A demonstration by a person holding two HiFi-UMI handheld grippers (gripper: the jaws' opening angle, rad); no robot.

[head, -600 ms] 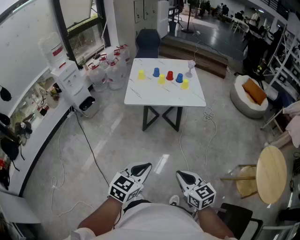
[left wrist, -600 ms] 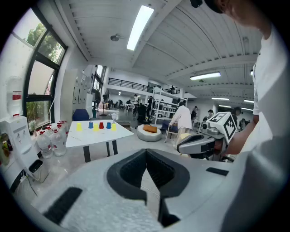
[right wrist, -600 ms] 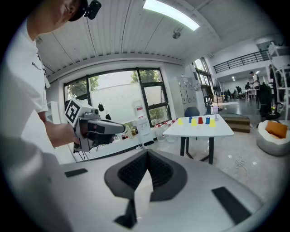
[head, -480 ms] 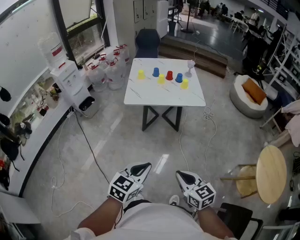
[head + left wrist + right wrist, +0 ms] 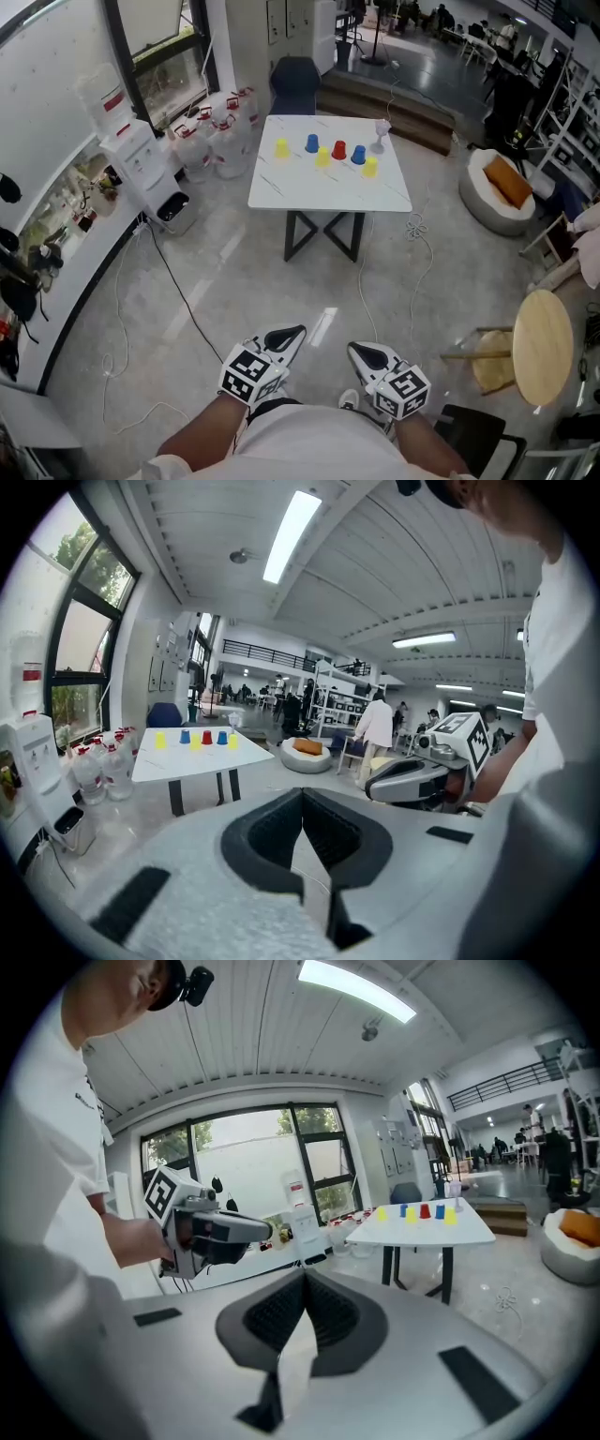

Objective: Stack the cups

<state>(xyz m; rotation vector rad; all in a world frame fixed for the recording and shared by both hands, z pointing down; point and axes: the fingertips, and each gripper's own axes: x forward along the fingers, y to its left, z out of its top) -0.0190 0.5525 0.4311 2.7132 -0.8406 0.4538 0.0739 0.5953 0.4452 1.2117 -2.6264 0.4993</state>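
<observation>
Left gripper point(image 5: 298, 330) and right gripper point(image 5: 353, 347): jaws pressed together, nothing between them, both held well apart from the white table point(image 5: 300, 192). The cups point(image 5: 338, 150) stand unstacked on the table's far half: three yellow, two blue, one red, in a loose row.

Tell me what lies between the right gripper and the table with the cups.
Head view: only open floor, with a thin white cord trailing from the table toward the right gripper. Nothing else stands there.
</observation>
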